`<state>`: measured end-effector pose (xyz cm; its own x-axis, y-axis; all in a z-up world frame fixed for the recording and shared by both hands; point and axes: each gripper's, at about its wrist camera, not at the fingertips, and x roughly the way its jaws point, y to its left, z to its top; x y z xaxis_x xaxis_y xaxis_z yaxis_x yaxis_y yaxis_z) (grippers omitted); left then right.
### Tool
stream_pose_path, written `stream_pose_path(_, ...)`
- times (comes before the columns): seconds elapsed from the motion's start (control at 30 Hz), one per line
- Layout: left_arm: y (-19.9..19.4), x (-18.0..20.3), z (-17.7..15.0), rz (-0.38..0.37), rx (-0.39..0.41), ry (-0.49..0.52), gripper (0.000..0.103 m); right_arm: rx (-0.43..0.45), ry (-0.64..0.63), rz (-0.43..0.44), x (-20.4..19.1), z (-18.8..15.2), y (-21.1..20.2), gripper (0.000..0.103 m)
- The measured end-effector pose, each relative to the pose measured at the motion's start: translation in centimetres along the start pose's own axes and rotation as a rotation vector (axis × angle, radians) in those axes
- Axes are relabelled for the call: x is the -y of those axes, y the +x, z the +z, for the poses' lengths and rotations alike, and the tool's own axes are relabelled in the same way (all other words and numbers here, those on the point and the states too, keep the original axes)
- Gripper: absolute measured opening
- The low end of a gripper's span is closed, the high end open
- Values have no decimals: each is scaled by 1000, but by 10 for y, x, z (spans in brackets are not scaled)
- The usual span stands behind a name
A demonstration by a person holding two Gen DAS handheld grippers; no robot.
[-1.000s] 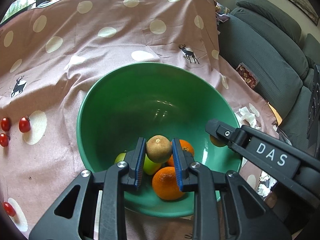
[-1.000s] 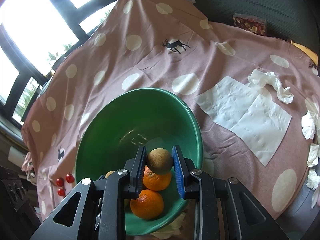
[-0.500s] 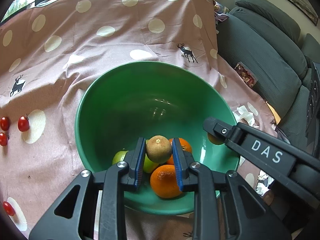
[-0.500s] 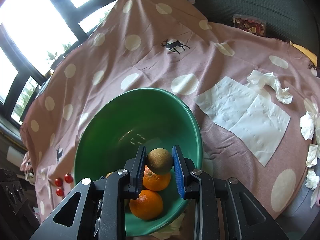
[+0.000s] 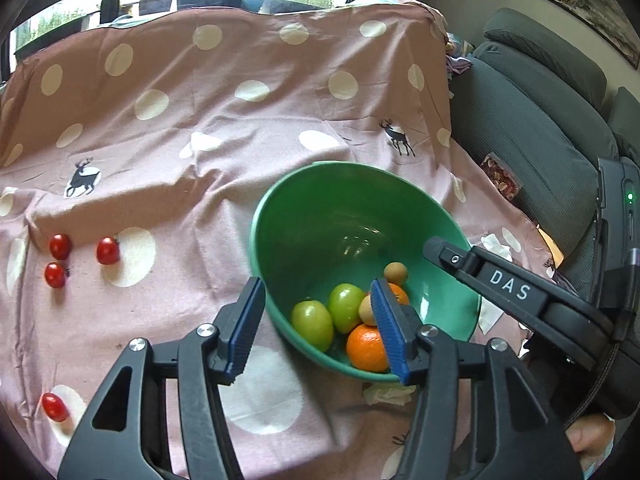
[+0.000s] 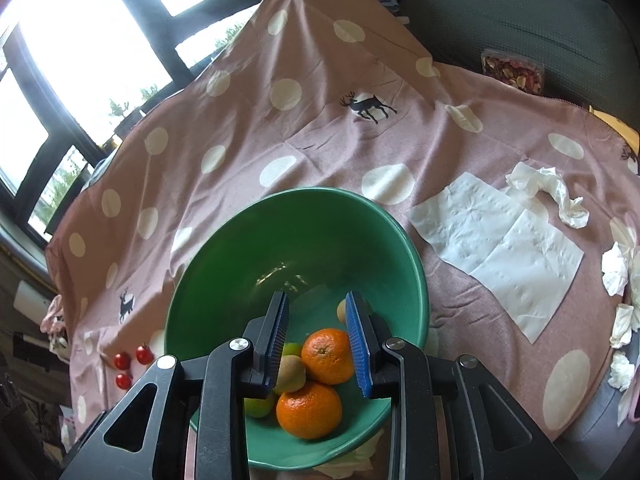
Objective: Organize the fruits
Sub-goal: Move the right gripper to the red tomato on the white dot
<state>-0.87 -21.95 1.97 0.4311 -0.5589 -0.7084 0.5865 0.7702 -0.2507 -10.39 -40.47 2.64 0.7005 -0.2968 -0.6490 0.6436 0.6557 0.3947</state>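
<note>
Nearest you, your left hand-held gripper (image 5: 315,282) hung over the near rim of the green bowl (image 5: 320,220). Its jaws were opening and nothing sat between the pads, so it was released. Your right hand-held gripper (image 6: 316,295) pointed down into the same bowl with its jaws a narrow gap apart. It gripped nothing; the fruit showed below it, not pinched. Just under them the bowl held the sorted pile: two oranges (image 6: 328,356), two green fruits (image 5: 313,325) and two small brown fruits (image 5: 396,273). All of it was bunched at the near side of the bowl floor, some pieces touching, and the far side was bare. I'd judge most of the job done, since every larger fruit in view was already inside. The cherry tomatoes were what was left. One cherry tomato (image 5: 55,407) lay near the left hand-held gripper on the pink dotted cloth (image 5: 200,160). A group of three tomatoes (image 5: 108,251) lay further out to the left, well apart from the bowl. So about four pieces were still to collect, likely a job for your left side. Beyond the bowl on the right lay flat paper napkins (image 6: 500,248) and crumpled tissues, probably not part of the task. Further back a packet of dried bits (image 6: 512,68) sat at the cloth's edge by the grey sofa (image 5: 540,140). The windows (image 6: 100,40) were behind that. I saw no other loose fruit out there.
</note>
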Motion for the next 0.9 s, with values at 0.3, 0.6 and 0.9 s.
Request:
stream_pose_path(0.3,-57,-77,-21,219,19,-134,58,3,-40,66,-20,-5,-3,41)
stream_pose_path(0.6,-80,-132,-72,302,-9,-270,58,-23,-138,118,-56,-16,-1,41)
stream_pose_path(0.9,-85,-173,-94,326,-49,-382,58,-68,-281,166,-104,-39,9,41)
